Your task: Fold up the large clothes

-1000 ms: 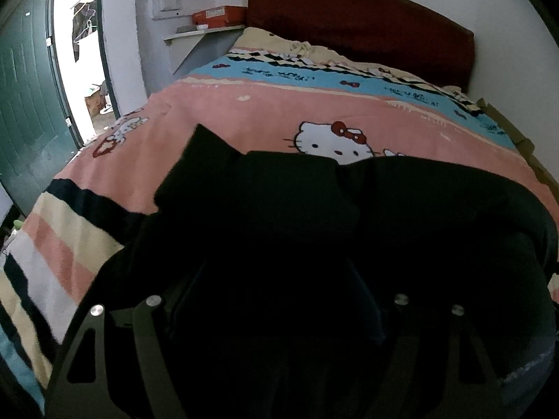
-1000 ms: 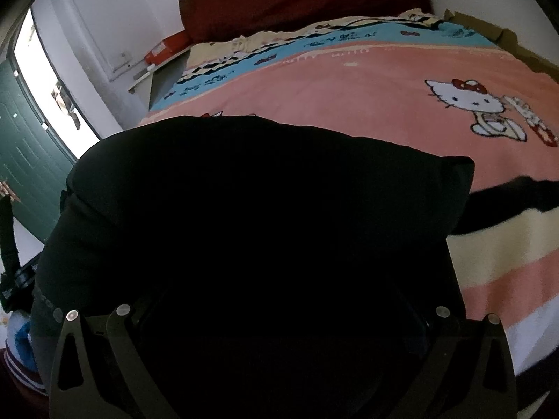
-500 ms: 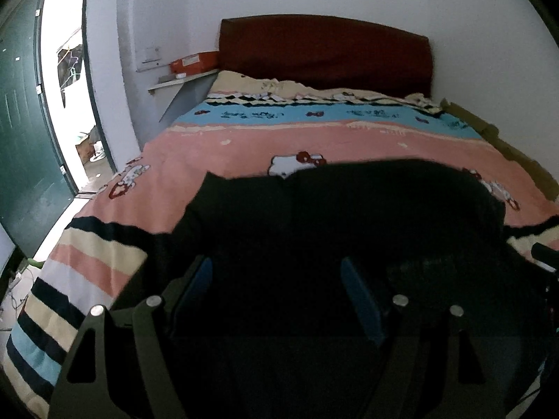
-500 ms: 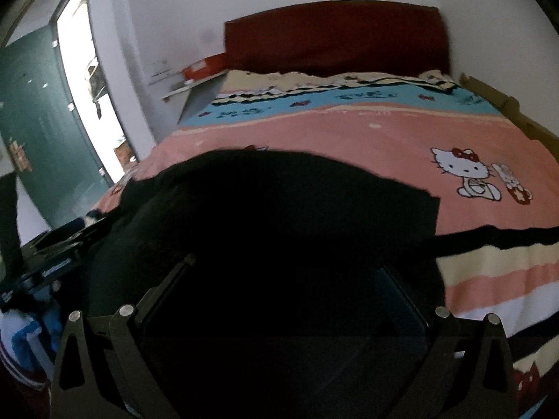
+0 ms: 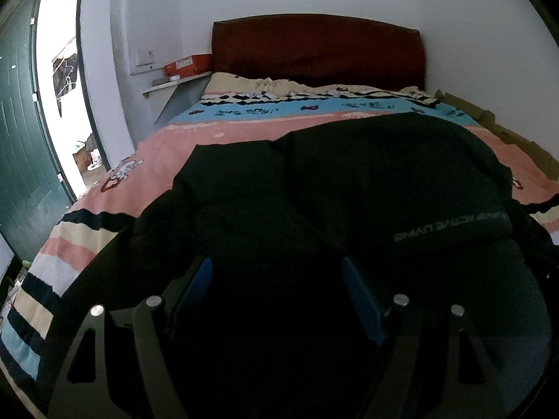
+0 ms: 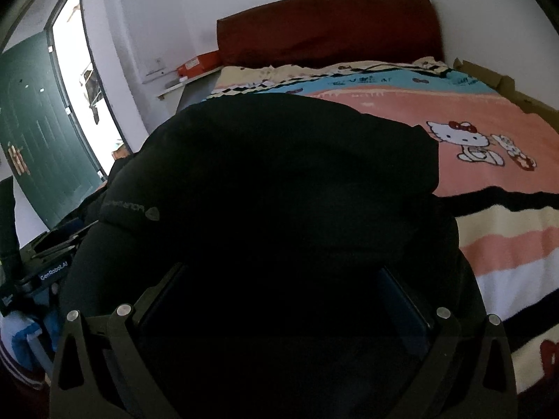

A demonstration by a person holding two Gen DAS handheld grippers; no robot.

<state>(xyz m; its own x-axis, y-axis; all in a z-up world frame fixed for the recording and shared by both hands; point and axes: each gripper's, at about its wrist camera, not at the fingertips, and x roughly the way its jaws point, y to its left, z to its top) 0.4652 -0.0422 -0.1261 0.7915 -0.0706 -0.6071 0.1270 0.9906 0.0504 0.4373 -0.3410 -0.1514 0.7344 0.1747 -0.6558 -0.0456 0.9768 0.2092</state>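
Note:
A bulky black garment (image 5: 367, 181) with a grey printed logo lies bunched over the near half of the bed. My left gripper (image 5: 276, 265) holds its jaws wide, its blue pads (image 5: 199, 279) clamped on a thick fold of the garment. In the right wrist view the same black garment (image 6: 279, 174) bulges up over my right gripper (image 6: 281, 267), whose jaws also stand wide with dark fabric filling the gap. The fingertips of both grippers are partly buried in cloth. The body of my left gripper (image 6: 52, 272) shows at the right wrist view's left edge.
The bed carries a pink, blue and striped cartoon-cat blanket (image 6: 489, 115) and a dark red headboard (image 5: 314, 49). A small shelf with an orange box (image 5: 188, 64) hangs left of the bed. A green door (image 5: 21, 160) stands open at the left. Flattened cardboard (image 6: 489, 76) lines the right wall.
Both views have tipped up, so more of the headboard and wall shows. The black garment has stayed between both pairs of jaws and now hides the cat print in the left wrist view.

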